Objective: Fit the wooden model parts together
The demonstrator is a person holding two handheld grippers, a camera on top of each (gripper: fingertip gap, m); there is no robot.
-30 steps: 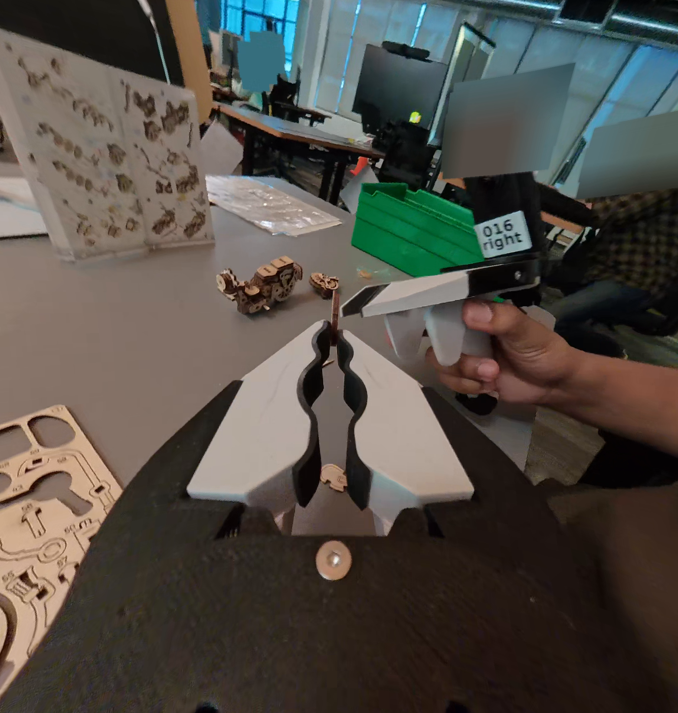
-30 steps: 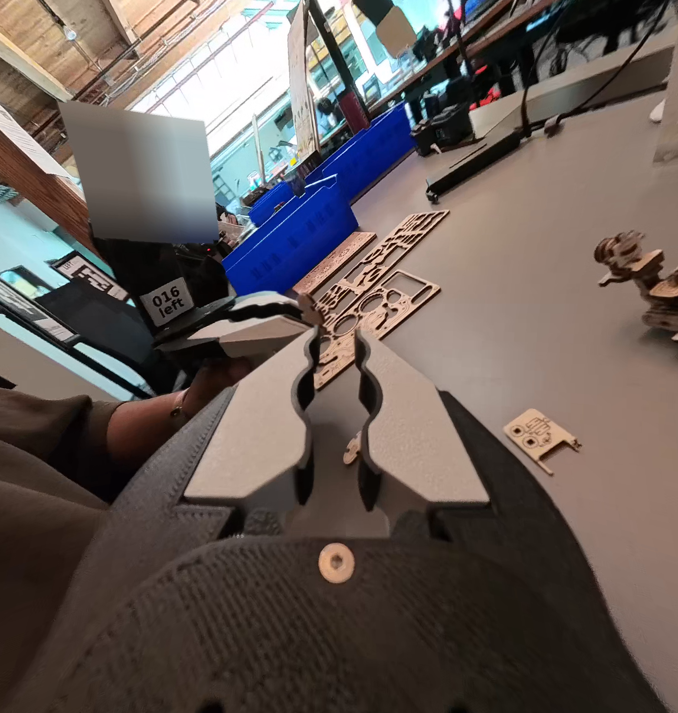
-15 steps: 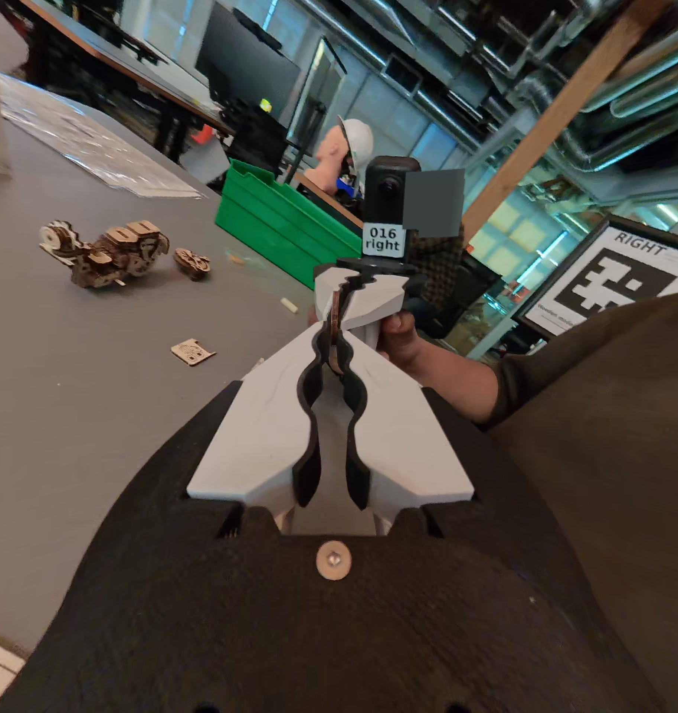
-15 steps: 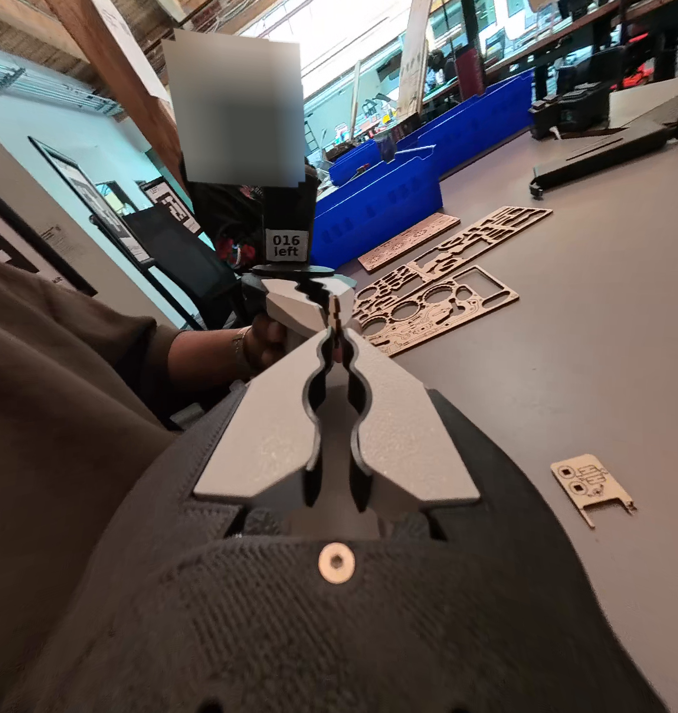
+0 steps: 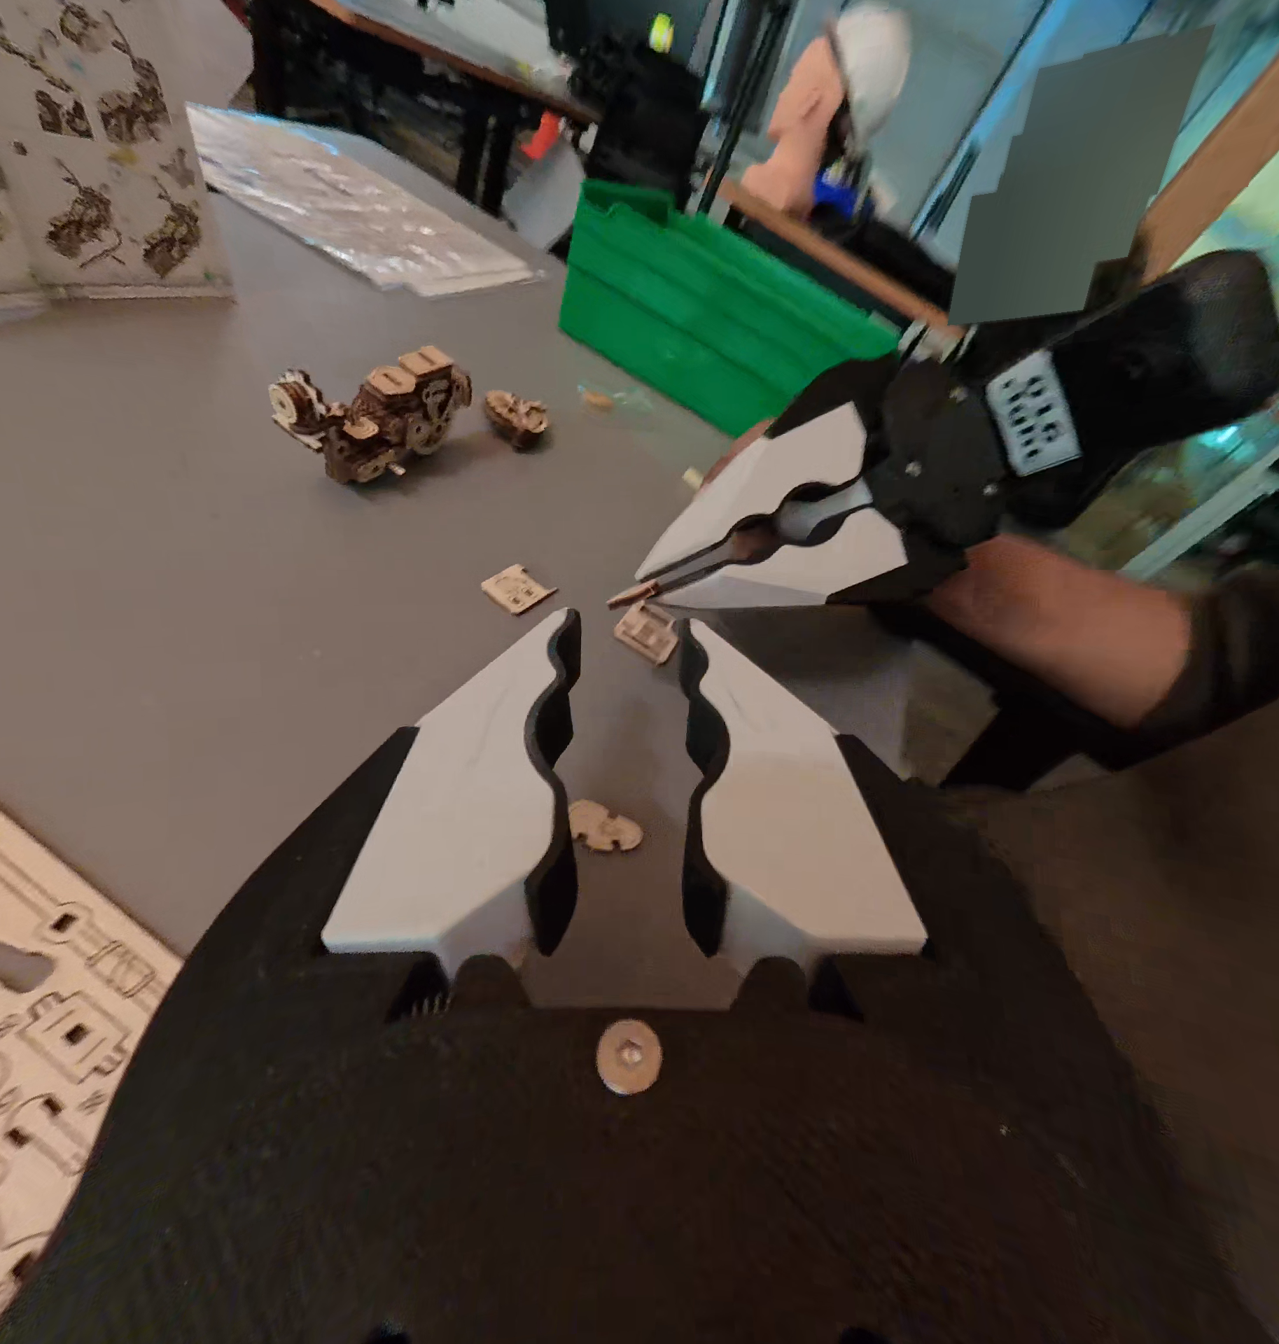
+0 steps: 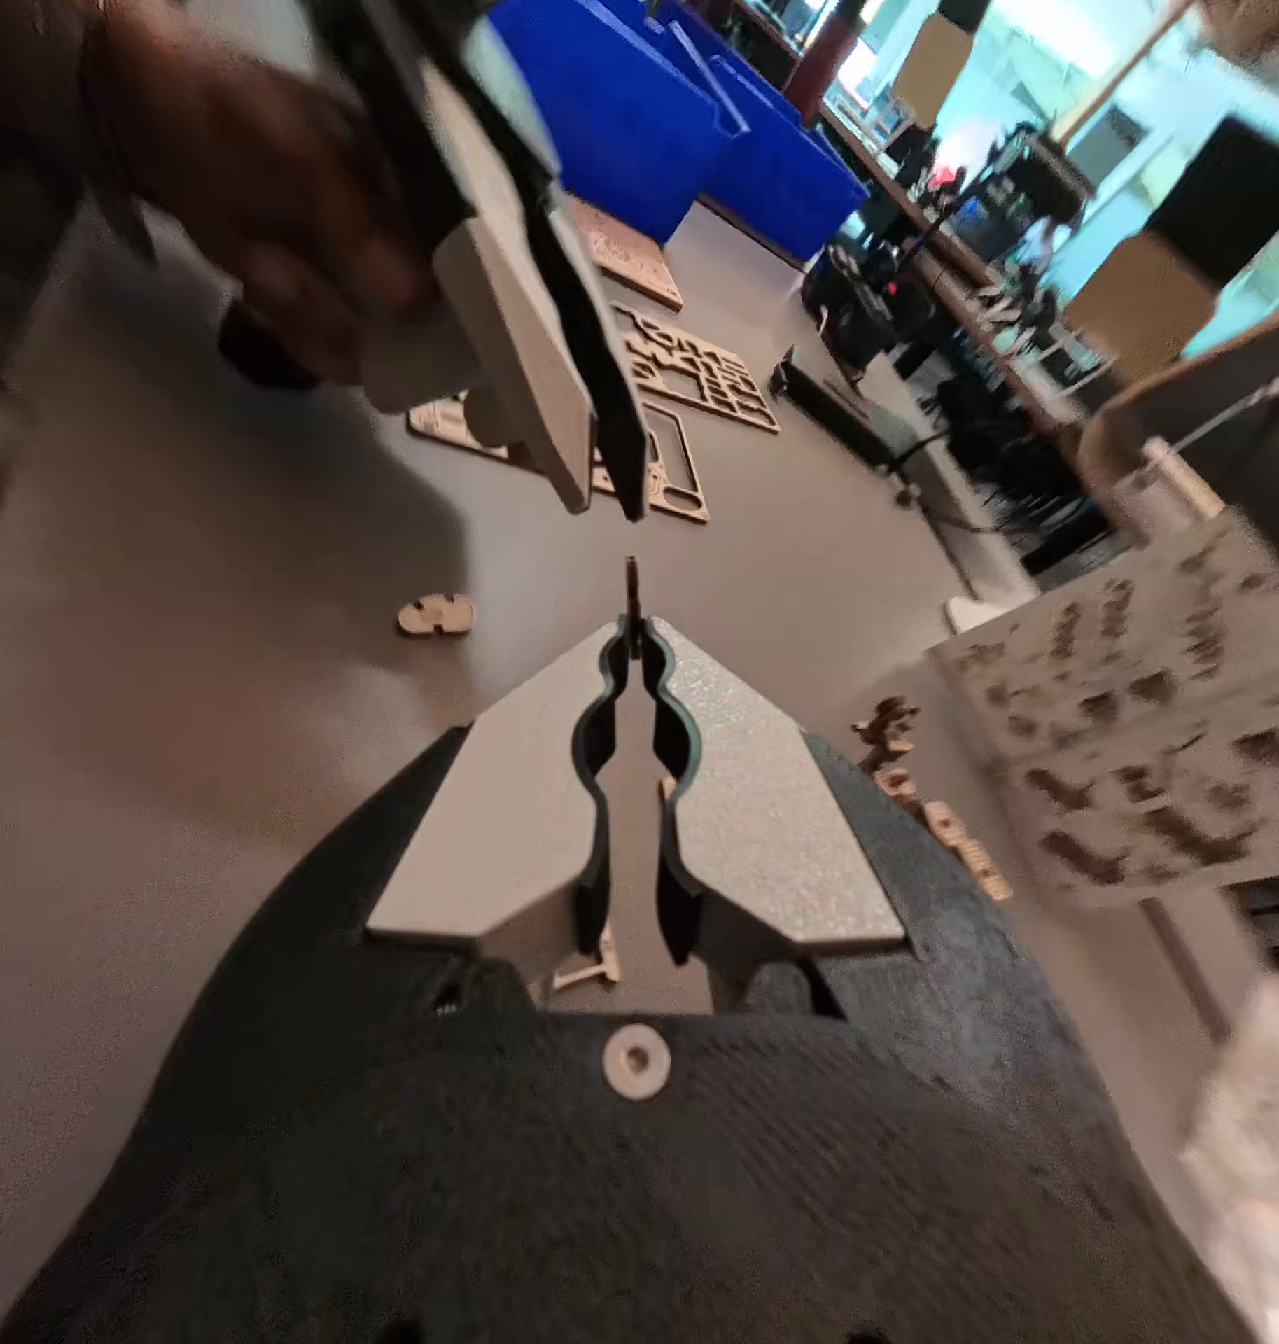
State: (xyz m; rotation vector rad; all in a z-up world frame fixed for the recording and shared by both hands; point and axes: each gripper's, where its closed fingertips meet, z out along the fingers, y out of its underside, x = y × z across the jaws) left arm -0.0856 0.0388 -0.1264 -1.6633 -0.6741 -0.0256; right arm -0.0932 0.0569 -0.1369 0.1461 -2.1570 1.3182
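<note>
Left tongs gape empty; right tongs pinch a wooden piece (grey table).

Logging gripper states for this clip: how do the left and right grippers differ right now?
The left gripper has its fingers spread and holds nothing; the right gripper is shut on a thin wooden piece. Left points down at the table; right comes in from the side. Both are held above the table.

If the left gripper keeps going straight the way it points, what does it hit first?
Probably the small flat wooden piece lying on the grey table just past the open left gripper. The right gripper hovers close above that line; depth is unclear.
</note>
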